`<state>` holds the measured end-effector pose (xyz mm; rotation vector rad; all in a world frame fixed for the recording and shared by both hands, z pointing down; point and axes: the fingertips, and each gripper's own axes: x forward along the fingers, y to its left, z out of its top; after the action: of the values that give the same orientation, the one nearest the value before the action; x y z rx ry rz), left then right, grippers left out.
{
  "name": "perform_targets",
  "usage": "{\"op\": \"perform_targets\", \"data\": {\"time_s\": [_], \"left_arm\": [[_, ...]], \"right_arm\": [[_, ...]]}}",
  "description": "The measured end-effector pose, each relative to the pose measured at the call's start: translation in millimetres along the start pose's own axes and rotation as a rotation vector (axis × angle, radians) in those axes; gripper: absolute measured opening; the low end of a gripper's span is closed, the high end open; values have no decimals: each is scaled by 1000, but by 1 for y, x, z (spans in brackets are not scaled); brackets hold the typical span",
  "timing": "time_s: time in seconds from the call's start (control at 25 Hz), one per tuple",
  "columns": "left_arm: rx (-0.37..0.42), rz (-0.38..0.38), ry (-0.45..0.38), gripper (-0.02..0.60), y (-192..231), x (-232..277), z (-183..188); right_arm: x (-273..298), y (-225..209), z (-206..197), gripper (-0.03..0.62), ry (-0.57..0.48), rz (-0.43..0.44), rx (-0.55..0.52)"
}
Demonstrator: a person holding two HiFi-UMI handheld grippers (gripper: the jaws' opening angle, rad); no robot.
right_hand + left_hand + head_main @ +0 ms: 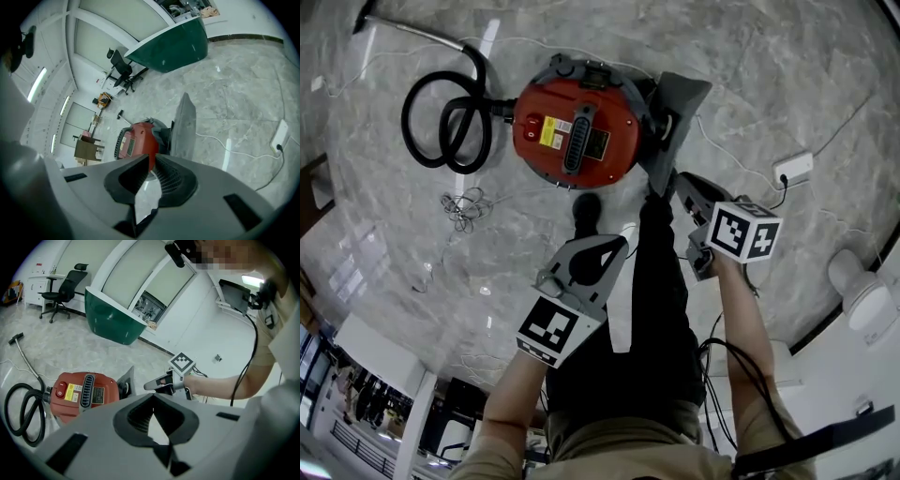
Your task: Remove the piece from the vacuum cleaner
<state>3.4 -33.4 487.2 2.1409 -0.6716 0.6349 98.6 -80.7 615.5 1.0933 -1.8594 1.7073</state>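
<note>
Hovering by the red vacuum cleaner point(575, 127), left claw point(153, 394) and right claw point(151, 155) sit pinched together, empty.

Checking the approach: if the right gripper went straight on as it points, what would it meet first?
Probably the red vacuum cleaner, beside its upright grey piece; the right gripper lines up with it, though depth is unclear.

Red vacuum cleaner point(575, 131) on marble floor point(787, 75) between coiled black hose point(445, 122) and grey piece point(680, 112)
</note>
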Motion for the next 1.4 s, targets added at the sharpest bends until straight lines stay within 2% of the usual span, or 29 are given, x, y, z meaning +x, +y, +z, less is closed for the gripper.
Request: {"op": "perform_targets", "data": {"time_s": [0.08,0.2,0.24,0.4,0.64,0.8,0.92,0.96,1.08,1.4], "left_arm": [[-6,-5,1,3,-1,-1,-2],[-10,-1,7,5,4,-5,-4],[-10,3,16,3,7,-6,-7],[-25,18,30,3,12,-8,-12],[-27,13,42,4,15,-11,-15],[-31,19,47,3,17,-14,-16],[-29,22,61,3,18,-15,-20],[-29,23,62,3,19,-16,-21],[-36,25,56,4,20,-17,-22],[-44,23,59,3,16,-18,-30]], "right_arm": [[5,-8,5,146,5,-19,-3],[23,-19,13,256,13,-41,8],[31,-24,14,270,21,-58,5],[54,-50,18,272,41,-143,-11],[87,-75,14,272,106,-212,-25],[100,-81,8,272,160,-204,10],[104,-87,5,266,203,-231,-38],[104,-90,4,246,213,-246,-64],[103,-97,4,171,210,-272,-117],[101,-97,3,158,207,-254,-160]]}}
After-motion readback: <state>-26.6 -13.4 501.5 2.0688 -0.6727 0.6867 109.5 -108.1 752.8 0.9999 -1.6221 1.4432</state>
